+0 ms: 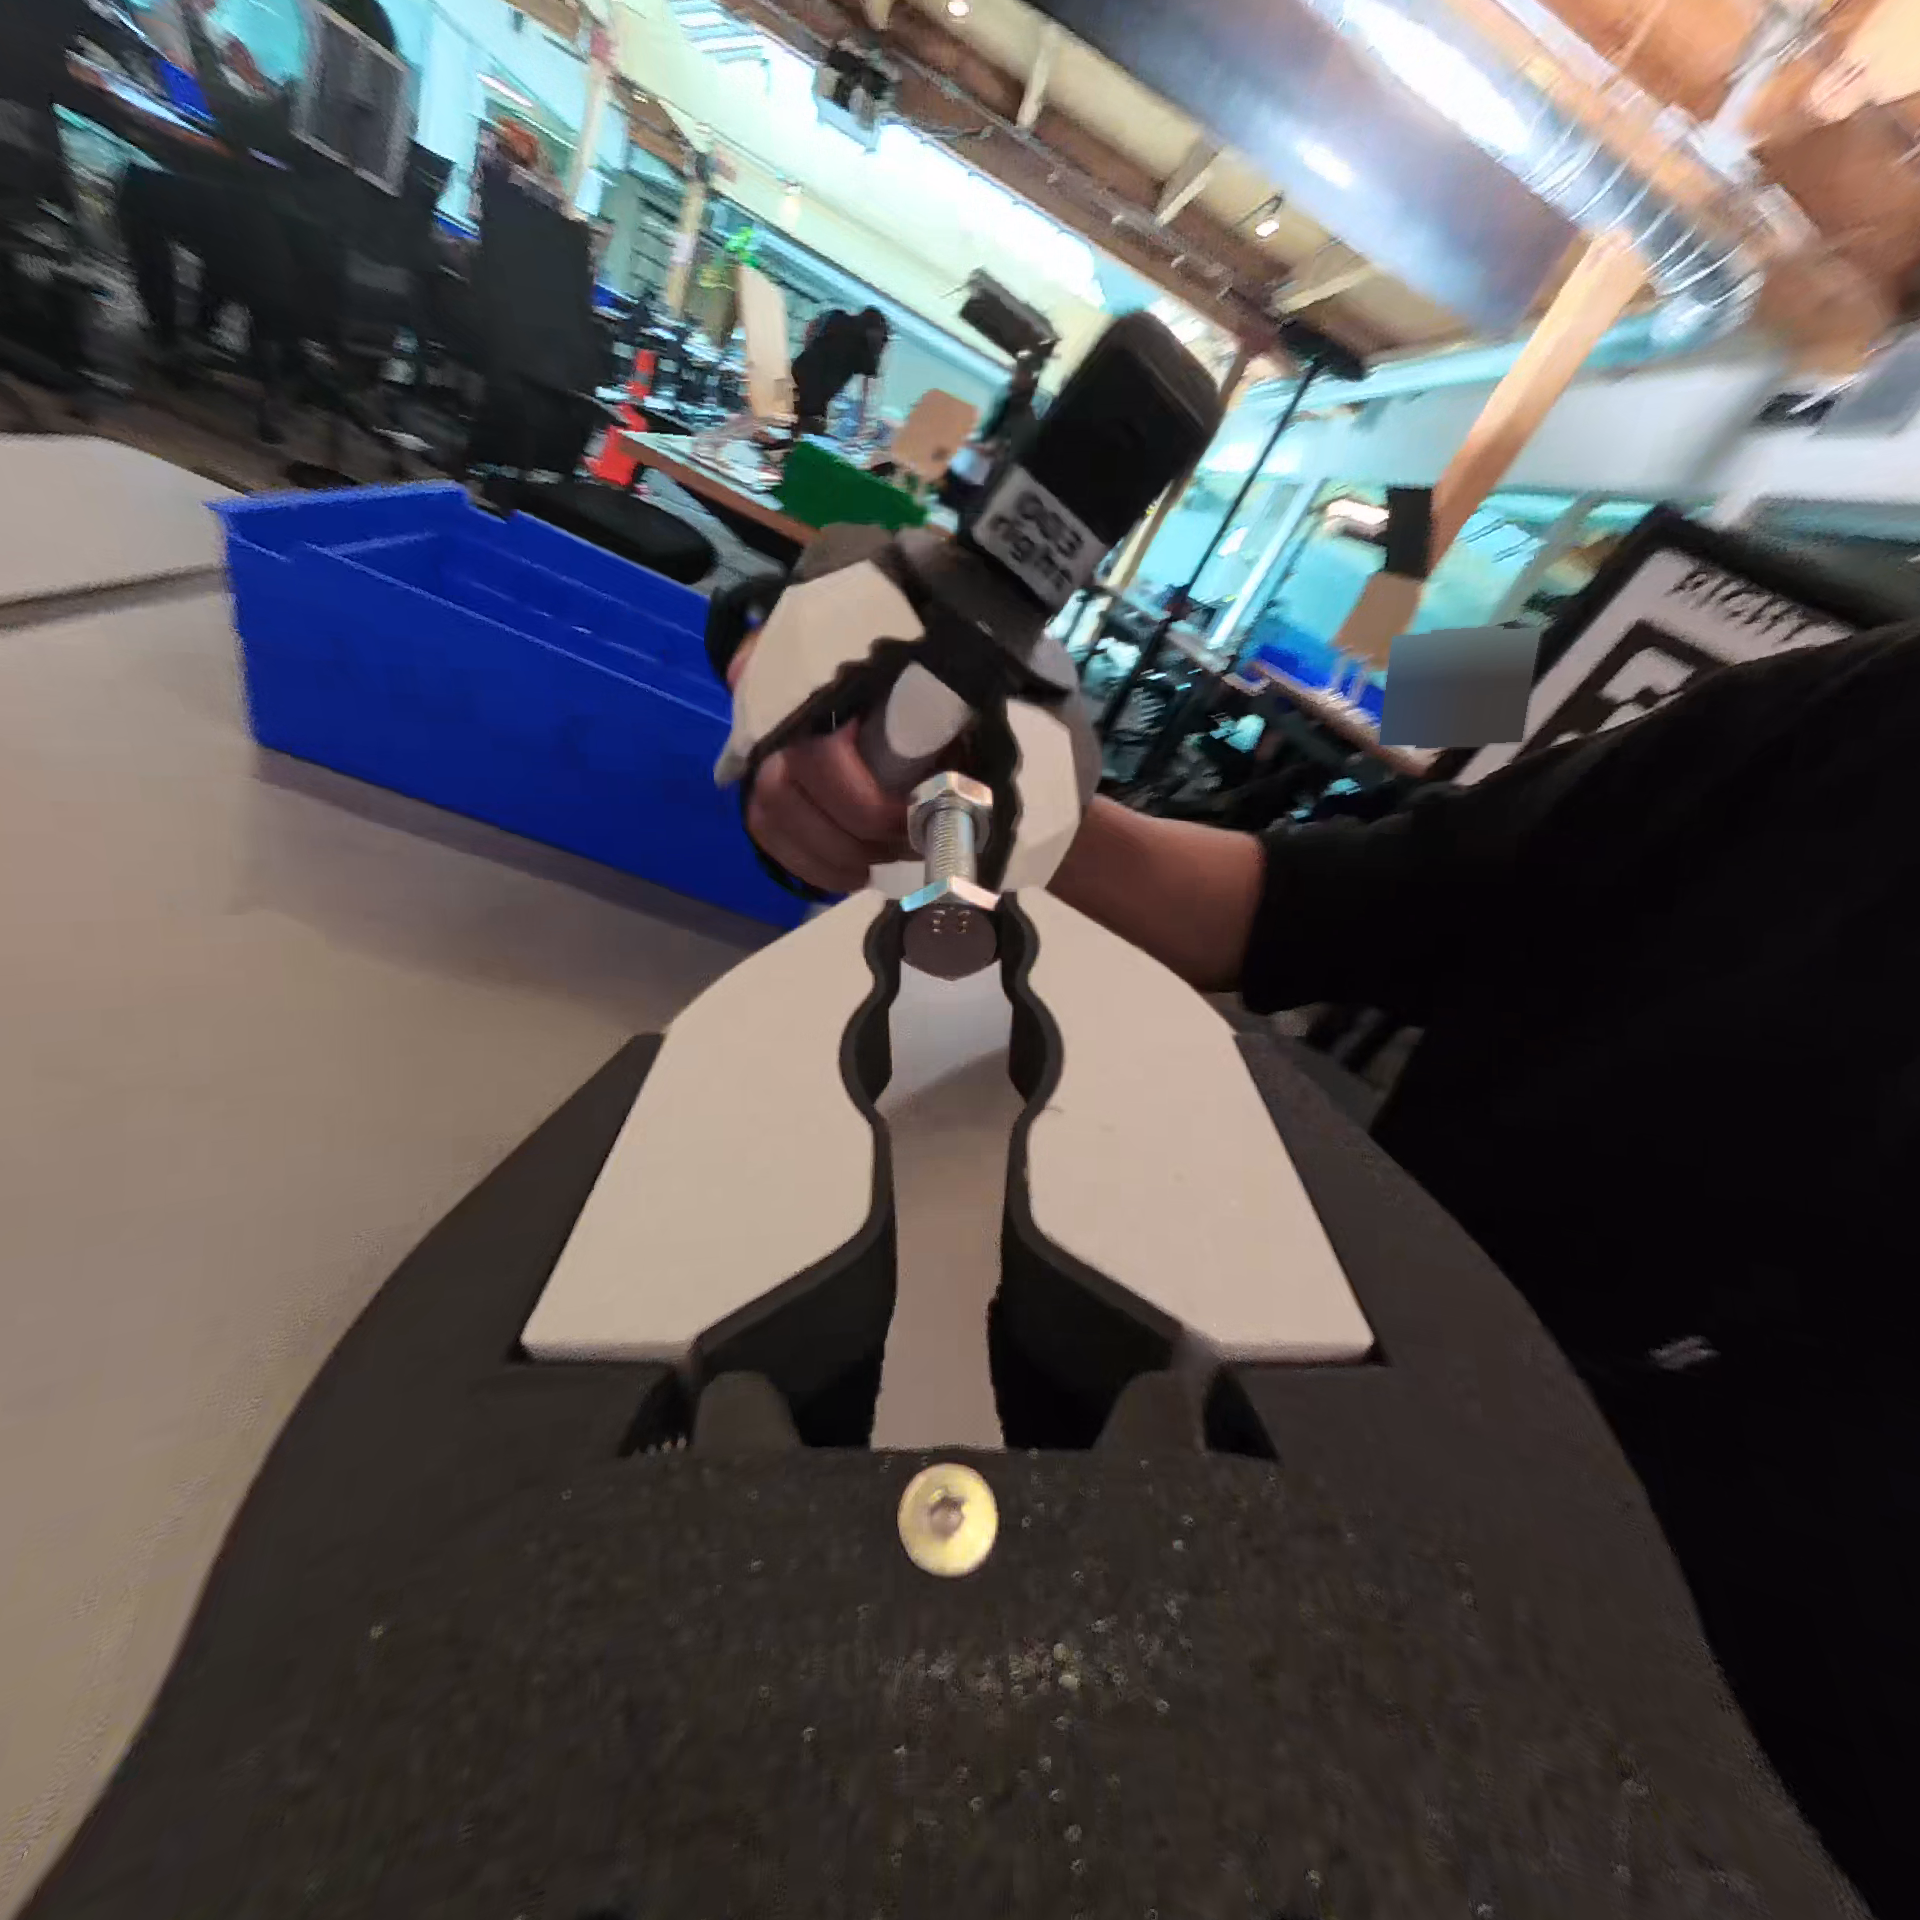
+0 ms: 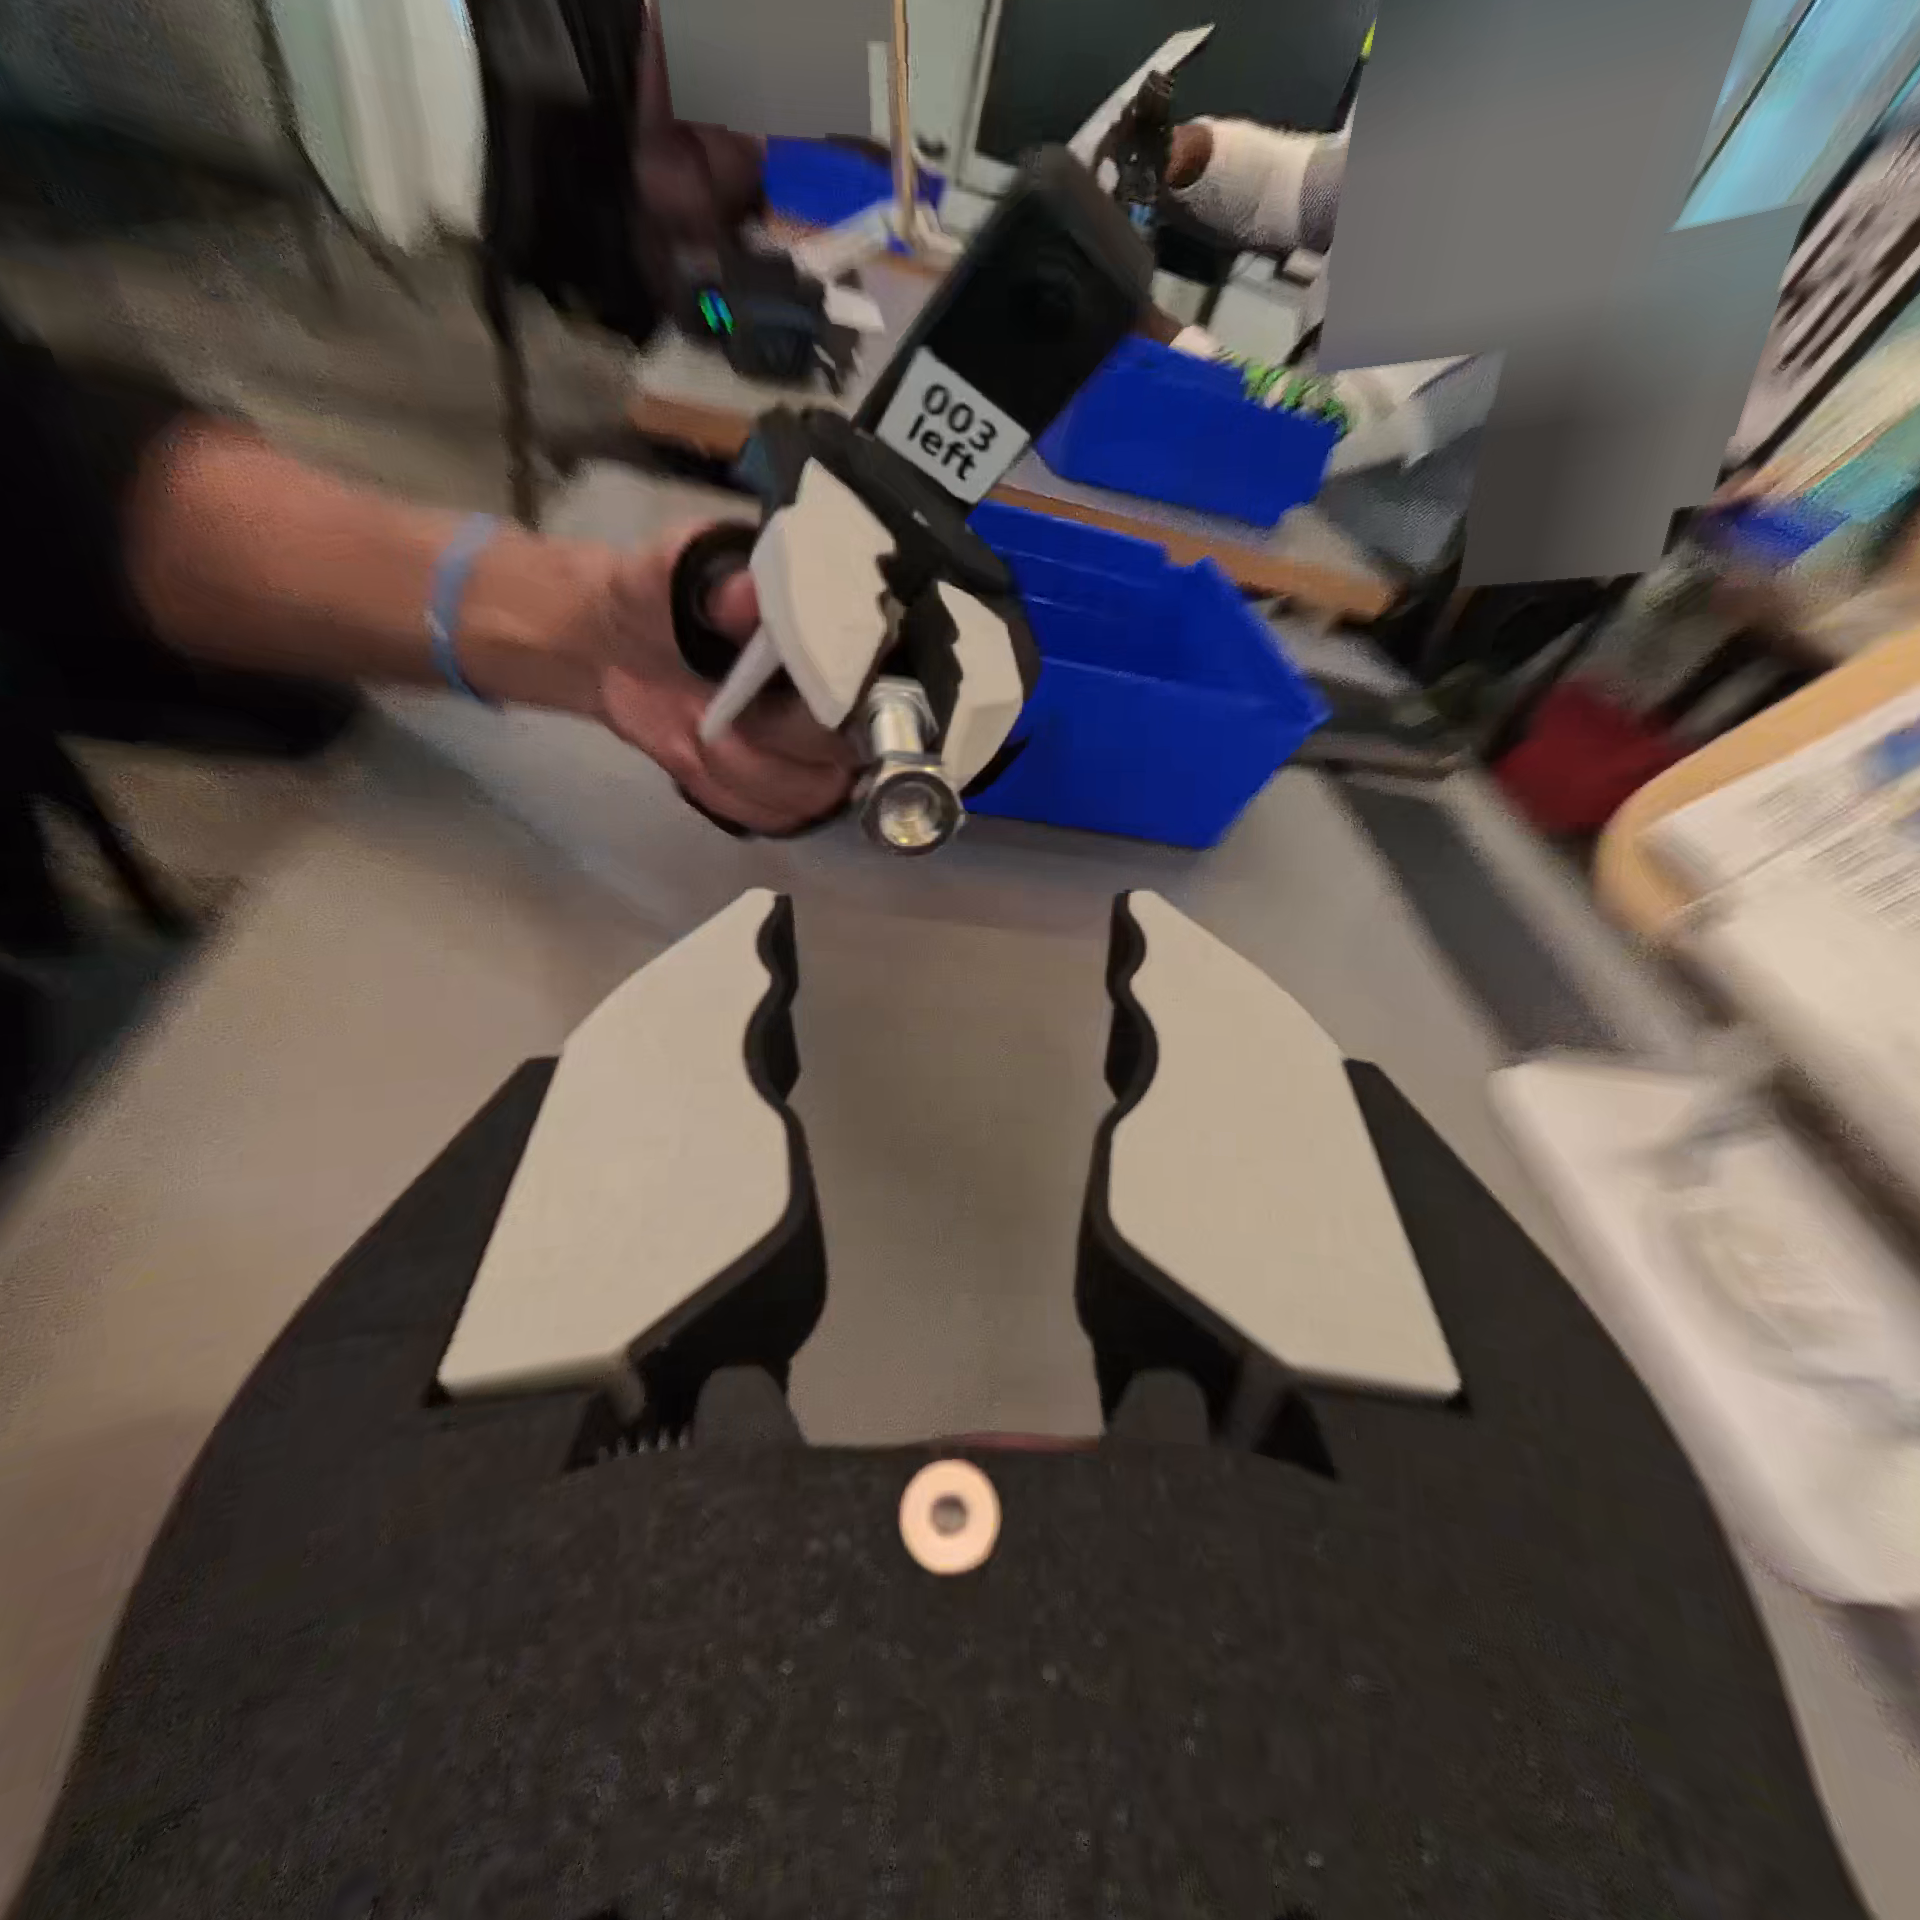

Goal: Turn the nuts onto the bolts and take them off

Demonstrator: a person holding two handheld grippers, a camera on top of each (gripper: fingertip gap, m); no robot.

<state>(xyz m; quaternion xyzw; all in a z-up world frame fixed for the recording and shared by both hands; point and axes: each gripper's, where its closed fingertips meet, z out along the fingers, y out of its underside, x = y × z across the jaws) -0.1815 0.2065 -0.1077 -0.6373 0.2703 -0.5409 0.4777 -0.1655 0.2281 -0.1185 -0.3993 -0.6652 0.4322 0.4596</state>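
Nearest the lens in the left wrist view, the left gripper [image 1: 948, 940] pinches the hexagonal head of a steel bolt [image 1: 945, 831], its grey fingers with black wavy inner edges pressed against the head's flats. From there the threaded shank points away toward the right gripper [image 1: 935, 748], and a steel nut [image 1: 951, 798] sits on its far end.

In the right wrist view the right gripper [image 2: 948, 935] is spread wide and holds nothing; the nut [image 2: 906, 810] faces it end-on, just beyond its fingertips, apart from them. The bolt and nut are held in the air above the pale grey tabletop [image 1: 260, 987], with a blue plastic bin [image 1: 488, 665] behind them.

Both parts look like rigid, smooth, bright-plated metal, small and dense, so they should feel solid and not give under pressure. The plating is probably slippery, and the round threads offer a poor hold. The nut's flat sides seem the best place to grip, squarely across two opposite faces, so that the scalloped rubbery edges of the fingers can seat against them. Held at a tilt, it might slip or bind on the thread. The bolt is best kept clamped by its head, as it is here.
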